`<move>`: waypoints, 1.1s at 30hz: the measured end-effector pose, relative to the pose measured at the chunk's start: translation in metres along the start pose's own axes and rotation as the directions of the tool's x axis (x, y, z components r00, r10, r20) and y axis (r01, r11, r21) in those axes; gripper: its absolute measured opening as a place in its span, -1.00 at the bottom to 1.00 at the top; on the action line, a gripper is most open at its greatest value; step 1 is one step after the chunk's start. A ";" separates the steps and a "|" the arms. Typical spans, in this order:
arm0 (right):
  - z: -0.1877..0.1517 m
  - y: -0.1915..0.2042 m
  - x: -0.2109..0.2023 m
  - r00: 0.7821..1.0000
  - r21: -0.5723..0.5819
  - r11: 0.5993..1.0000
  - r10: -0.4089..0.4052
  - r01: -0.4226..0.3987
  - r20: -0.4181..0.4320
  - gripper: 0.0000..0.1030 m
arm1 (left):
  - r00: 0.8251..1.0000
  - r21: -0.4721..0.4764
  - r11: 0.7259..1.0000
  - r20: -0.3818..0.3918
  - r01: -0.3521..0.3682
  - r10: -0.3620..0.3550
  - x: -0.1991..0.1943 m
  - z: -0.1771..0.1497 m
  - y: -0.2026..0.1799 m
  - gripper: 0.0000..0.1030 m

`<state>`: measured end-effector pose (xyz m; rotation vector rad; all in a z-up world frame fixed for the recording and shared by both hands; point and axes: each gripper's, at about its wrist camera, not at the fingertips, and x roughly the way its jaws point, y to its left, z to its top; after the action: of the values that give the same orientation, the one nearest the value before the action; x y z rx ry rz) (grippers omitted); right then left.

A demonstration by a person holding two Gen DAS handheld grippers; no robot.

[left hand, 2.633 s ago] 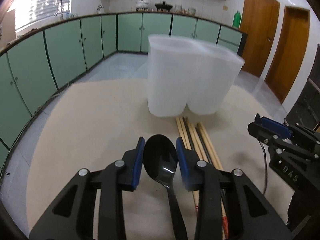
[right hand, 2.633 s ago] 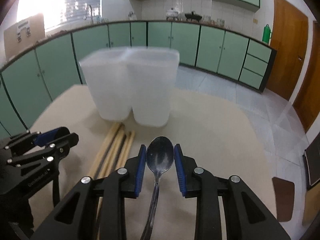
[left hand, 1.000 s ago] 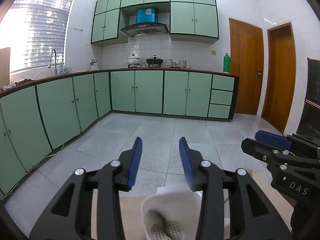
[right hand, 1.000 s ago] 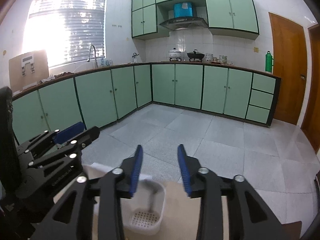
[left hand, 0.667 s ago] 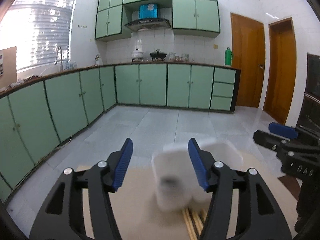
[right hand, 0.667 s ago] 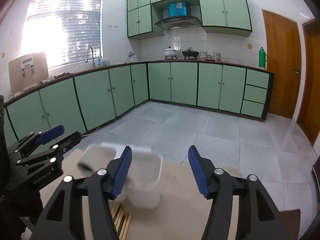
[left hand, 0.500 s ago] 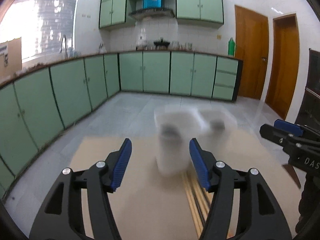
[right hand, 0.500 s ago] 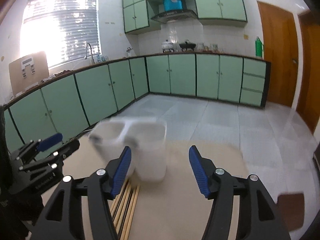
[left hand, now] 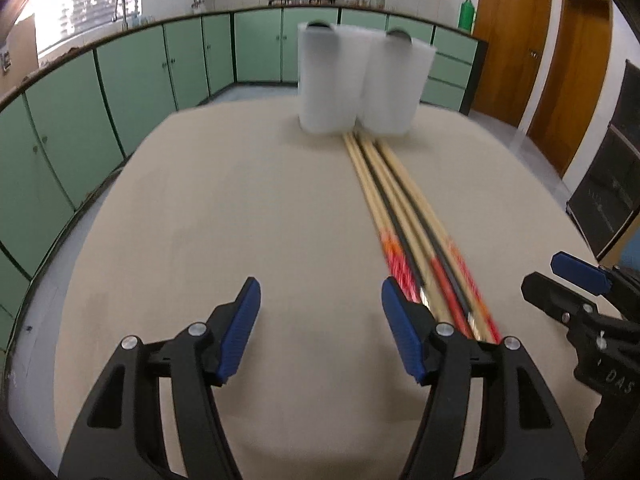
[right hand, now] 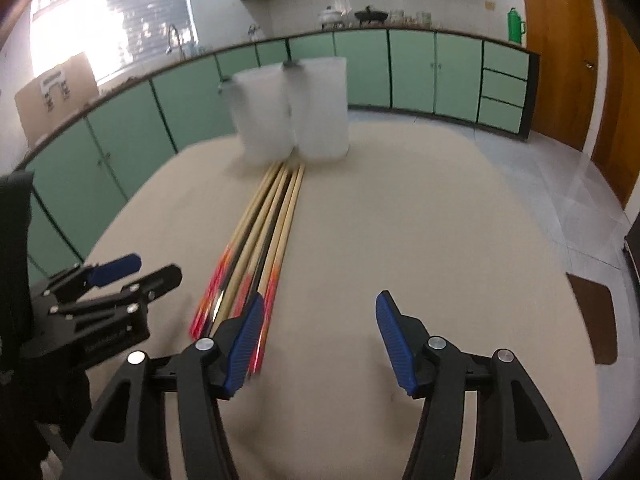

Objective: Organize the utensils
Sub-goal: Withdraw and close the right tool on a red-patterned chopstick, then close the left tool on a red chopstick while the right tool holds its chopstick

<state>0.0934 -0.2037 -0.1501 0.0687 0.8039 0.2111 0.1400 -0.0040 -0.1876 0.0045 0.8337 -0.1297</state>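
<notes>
From the left wrist, the left gripper [left hand: 320, 324] stands wide apart with nothing between its blue pads, over bare table [left hand: 240, 208]. The chopsticks [left hand: 400, 216] run from 5 o'clock up to the white holder [left hand: 360, 84] at 12 o'clock. The table's left edge curves past 9 o'clock; the right gripper [left hand: 576, 280] sits at 3 o'clock.

From the right wrist, the right gripper [right hand: 320, 328] is empty, its jaws closing slightly. The chopsticks [right hand: 268, 220] lie at 10 o'clock, the holder [right hand: 296, 112] at 12. Open tabletop [right hand: 440, 220] spreads toward 2 o'clock.
</notes>
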 end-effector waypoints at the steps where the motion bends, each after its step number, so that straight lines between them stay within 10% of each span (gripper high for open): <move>1: -0.003 0.001 0.000 1.000 -0.004 1.000 0.003 -0.003 -0.007 0.06 | 1.000 -0.006 1.000 -0.011 -0.003 0.002 -0.001 -0.003 0.001 0.20; 24: -0.015 0.002 0.010 0.997 -0.008 1.000 -0.007 0.007 -0.074 -0.09 | 0.999 0.015 1.000 -0.041 -0.014 0.014 -0.005 -0.015 -0.020 0.33; 33: -0.010 0.006 0.021 0.996 -0.028 0.999 0.028 -0.030 -0.081 -0.88 | 0.999 0.024 1.000 -0.045 0.007 -0.006 -0.005 -0.014 -0.025 0.34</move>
<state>0.0996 -0.1931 -0.1711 0.0442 0.8800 0.2541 0.1234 -0.0273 -0.1927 0.0280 0.8771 -0.1463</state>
